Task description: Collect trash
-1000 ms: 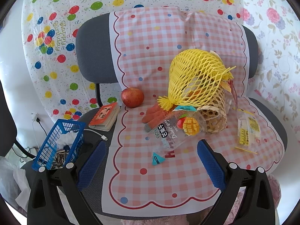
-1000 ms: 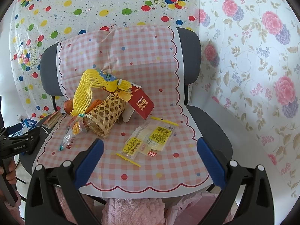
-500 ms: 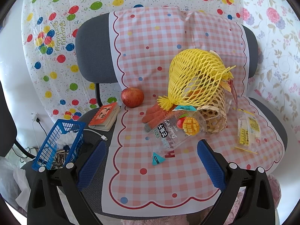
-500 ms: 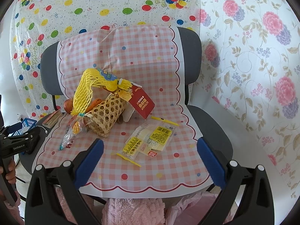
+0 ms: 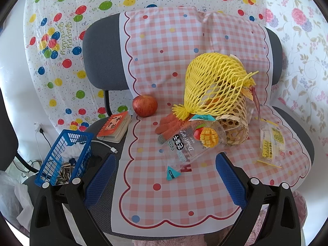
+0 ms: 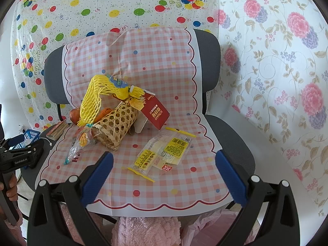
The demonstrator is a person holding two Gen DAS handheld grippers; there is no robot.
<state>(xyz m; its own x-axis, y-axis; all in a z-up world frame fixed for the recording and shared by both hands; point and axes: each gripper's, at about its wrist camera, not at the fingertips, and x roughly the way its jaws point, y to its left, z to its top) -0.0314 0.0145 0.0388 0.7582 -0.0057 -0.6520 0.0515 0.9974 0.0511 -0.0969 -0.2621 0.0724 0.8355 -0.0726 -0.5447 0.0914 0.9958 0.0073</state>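
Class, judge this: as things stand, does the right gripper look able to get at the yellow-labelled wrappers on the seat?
Probably yes. The right gripper is open, and the yellow-labelled wrappers lie flat just ahead of it on the checked cloth, with nothing between; the wicker basket sits off to the left.

Seeing glossy clear plastic on dried-mango bag point(image 5: 190, 143) and yellow-labelled wrappers point(image 6: 164, 153). Yellow foam net point(image 5: 215, 86) looks soft, matt, open-meshed. Woven basket point(image 6: 114, 125): bamboo-like strips, rough. Checked cloth point(image 5: 174, 184) reads smooth, slight sheen. Chair point(image 5: 102, 61) fabric grey, matt. Blue crate point(image 5: 61, 153) hard plastic. My gripper pads point(image 6: 98, 176) textured blue, arms matt black plastic.
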